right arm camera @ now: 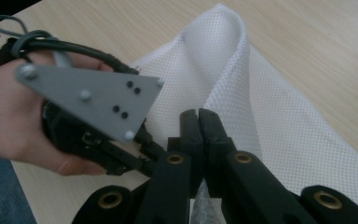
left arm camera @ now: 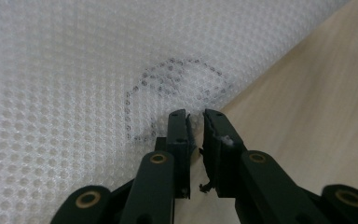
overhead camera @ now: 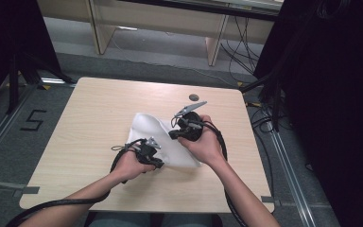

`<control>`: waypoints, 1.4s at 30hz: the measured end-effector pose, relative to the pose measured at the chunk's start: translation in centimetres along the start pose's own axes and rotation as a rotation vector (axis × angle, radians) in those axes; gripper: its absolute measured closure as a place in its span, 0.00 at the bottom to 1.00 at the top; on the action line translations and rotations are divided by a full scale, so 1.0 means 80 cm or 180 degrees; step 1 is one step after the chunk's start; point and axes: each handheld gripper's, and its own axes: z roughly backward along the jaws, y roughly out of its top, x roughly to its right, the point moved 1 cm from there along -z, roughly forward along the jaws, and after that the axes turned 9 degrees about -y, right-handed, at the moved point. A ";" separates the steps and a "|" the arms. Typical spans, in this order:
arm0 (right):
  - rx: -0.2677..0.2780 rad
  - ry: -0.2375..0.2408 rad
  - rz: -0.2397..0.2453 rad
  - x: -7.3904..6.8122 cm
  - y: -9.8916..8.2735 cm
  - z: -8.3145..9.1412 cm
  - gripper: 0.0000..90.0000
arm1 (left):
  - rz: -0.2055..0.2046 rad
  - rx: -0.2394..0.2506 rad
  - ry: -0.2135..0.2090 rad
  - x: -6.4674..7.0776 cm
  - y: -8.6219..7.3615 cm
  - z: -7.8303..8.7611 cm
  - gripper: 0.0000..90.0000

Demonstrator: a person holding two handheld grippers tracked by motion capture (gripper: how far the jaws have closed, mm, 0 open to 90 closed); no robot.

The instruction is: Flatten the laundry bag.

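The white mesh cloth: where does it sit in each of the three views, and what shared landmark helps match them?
High view: the white mesh cloth lies at the table's centre, between the two hands.
Left gripper view: it covers the upper left, with a faint dark ring mark above the jaws.
Right gripper view: it runs from top centre to lower right, one fold raised.
Shared landmark: the light wooden table.

The white cloth [overhead camera: 160, 142] is a thin net with lots of tiny holes. It lies near the middle of the wooden table, close to the person. Part of it lies flat on the wood. One part is lifted up and bends over in a soft fold [right arm camera: 223, 51]. A faint dark ring [left arm camera: 172, 93] is drawn on the cloth near its edge.
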 end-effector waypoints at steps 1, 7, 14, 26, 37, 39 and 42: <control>0.0038 0.0029 0.0081 -0.003 -0.004 0.005 1.00 | 0.0007 0.0039 0.0023 -0.002 -0.001 0.000 0.89; 0.0079 0.0091 0.0190 -0.013 -0.018 0.008 1.00 | 0.0133 0.0188 0.0170 -0.016 -0.008 0.004 0.88; 0.0055 0.0294 0.0511 -0.030 -0.040 -0.005 1.00 | 0.0205 0.0186 0.0205 -0.029 -0.022 0.030 0.87; -0.0151 0.0524 0.0672 -0.055 -0.078 -0.018 1.00 | 0.0477 0.0502 0.0481 -0.051 -0.073 0.114 0.84; -0.0264 0.0564 0.0689 -0.064 -0.105 -0.014 1.00 | 0.0621 0.0545 0.1010 -0.082 -0.114 0.186 0.81; -0.0277 0.0573 0.0723 -0.063 -0.106 -0.013 1.00 | 0.0626 0.0588 0.1026 -0.084 -0.113 0.186 0.80; -0.0303 0.0571 0.0682 -0.062 -0.113 -0.013 1.00 | 0.0627 0.0606 0.1040 -0.085 -0.110 0.187 0.79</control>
